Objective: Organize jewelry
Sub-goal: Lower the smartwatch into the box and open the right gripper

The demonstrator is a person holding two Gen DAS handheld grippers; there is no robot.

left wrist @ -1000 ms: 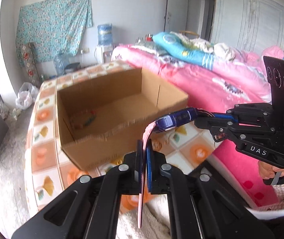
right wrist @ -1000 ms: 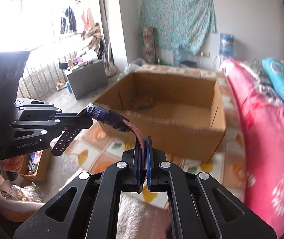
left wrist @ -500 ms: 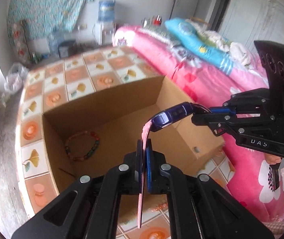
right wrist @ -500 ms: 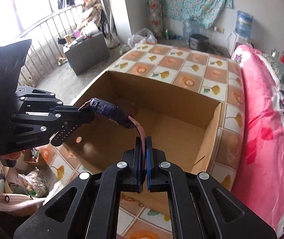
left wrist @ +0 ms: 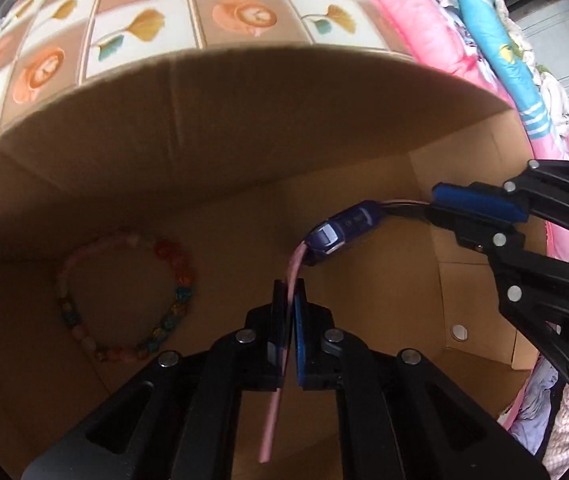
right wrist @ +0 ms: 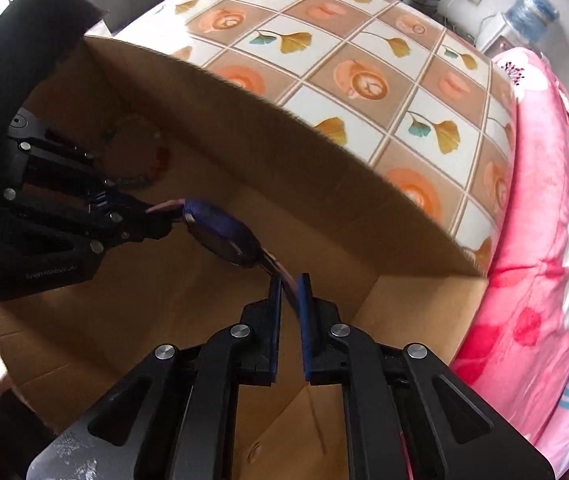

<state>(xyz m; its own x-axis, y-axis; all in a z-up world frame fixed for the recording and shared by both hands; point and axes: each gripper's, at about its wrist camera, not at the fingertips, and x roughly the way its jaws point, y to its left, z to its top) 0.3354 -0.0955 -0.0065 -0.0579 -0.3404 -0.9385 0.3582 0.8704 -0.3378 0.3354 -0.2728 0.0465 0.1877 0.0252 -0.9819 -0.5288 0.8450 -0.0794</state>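
Blue-cased wristwatch with pink strap (left wrist: 342, 230) suspended inside open brown cardboard box (left wrist: 220, 128), above box floor, not yet set down. One strap end pinched between fingers of left gripper (left wrist: 289, 286), fingers nearly closed on strap, loose pink tail hanging below. Other strap end lying between fingers of right gripper (right wrist: 289, 280), a narrow gap visible there; firm contact on that side cannot be told from the right wrist view. Same right gripper visible in the left wrist view at far side of watch, strap entering its fingers.

Multicoloured beaded bracelet (left wrist: 124, 296) lying flat on box floor, in left rear corner, well apart from watch. Judged as one item already stored.

Judged status: watch at release stage. Remaining: lower to box floor beside bracelet, open both sets of fingers, withdraw. No further jewelry visible outside box.

Box standing on tabletop with checkered leaf-and-cup pattern cloth (right wrist: 364, 64). Pink floral bed cover (right wrist: 536, 248) just beside tabletop.
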